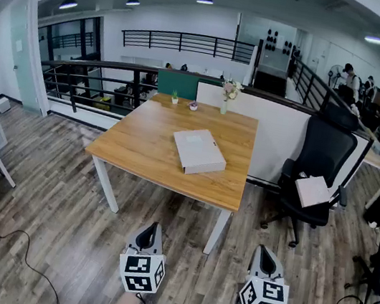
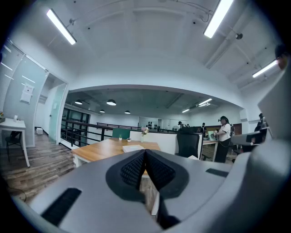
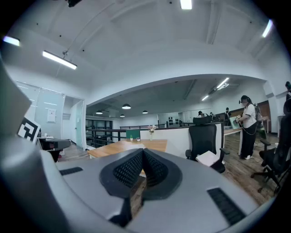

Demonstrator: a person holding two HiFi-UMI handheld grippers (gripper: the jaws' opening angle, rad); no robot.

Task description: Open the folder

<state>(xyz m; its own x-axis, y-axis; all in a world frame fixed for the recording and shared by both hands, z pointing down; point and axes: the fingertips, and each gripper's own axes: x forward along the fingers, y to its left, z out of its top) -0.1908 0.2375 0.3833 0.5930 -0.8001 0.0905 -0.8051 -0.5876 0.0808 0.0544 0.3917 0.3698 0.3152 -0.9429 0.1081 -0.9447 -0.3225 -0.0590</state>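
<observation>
Head view: folder [image 1: 199,151] closed on table [image 1: 140,142]; left claw [image 1: 150,227], right claw [image 1: 264,250] both pinched together, empty.

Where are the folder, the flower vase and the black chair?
folder [image 1: 199,151], head view, middle of its cover.
flower vase [image 1: 223,107], head view, the vase body.
black chair [image 1: 323,151], head view, its backrest.

Wooden table [image 1: 139,150] mid-room on plank floor [image 1: 52,232]; flower vase [image 1: 227,96] and two small pots [image 1: 174,98] at its far edge (pots too small to read); black office chair [image 1: 323,160] just right of table, white pad [image 1: 312,190] on seat; white partition [image 1: 281,131] behind; black railing [image 1: 103,65] beyond; people [image 1: 349,80] far right; cable [image 1: 28,254] on floor, left.
</observation>
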